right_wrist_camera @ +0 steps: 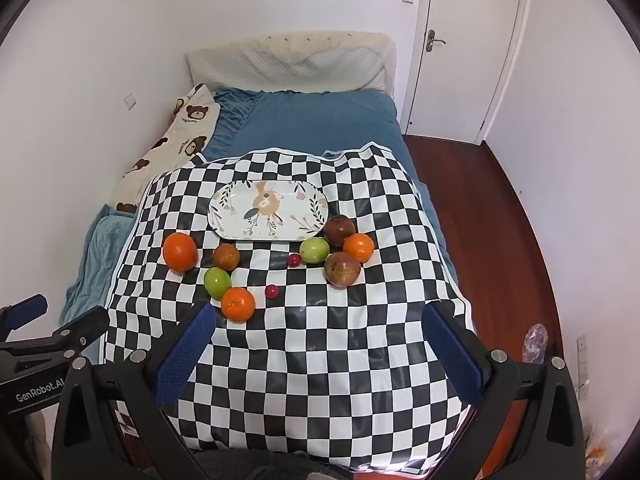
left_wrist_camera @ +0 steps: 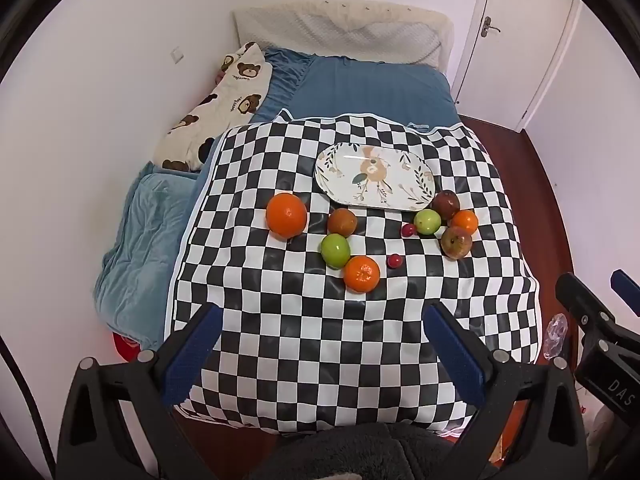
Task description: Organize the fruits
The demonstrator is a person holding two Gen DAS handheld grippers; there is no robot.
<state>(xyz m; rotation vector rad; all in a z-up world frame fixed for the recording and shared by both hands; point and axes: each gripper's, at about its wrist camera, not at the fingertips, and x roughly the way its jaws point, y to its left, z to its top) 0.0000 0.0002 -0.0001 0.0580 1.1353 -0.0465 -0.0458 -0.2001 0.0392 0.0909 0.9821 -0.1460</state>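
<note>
Both claws hang spread wide above the near end of the checkered cloth [left_wrist_camera: 320, 360], pinching nothing. Between the fingers of the left claw [left_wrist_camera: 320, 344] lies only bare cloth; the same holds for the right claw [right_wrist_camera: 320, 344].

Just ahead of the left claw sits a small orange [left_wrist_camera: 362, 274], touching a green apple [left_wrist_camera: 335, 251] beyond it. Further ahead is a brownish fruit [left_wrist_camera: 342, 222], and ahead to the left the big orange [left_wrist_camera: 286, 215]. A red cherry [left_wrist_camera: 395, 260] lies just ahead, slightly right; a second cherry [left_wrist_camera: 408, 230] lies beyond it.

Ahead and right of the left claw a cluster sits close together: a second green apple [left_wrist_camera: 427, 221], a dark red apple [left_wrist_camera: 445, 205], another orange [left_wrist_camera: 464, 222] and a red-green apple [left_wrist_camera: 456, 242].

Furthest ahead, past all the fruit, lies the oval plate [left_wrist_camera: 420, 196] with nothing on it. The dark red apple sits just beside its near right rim.
</note>
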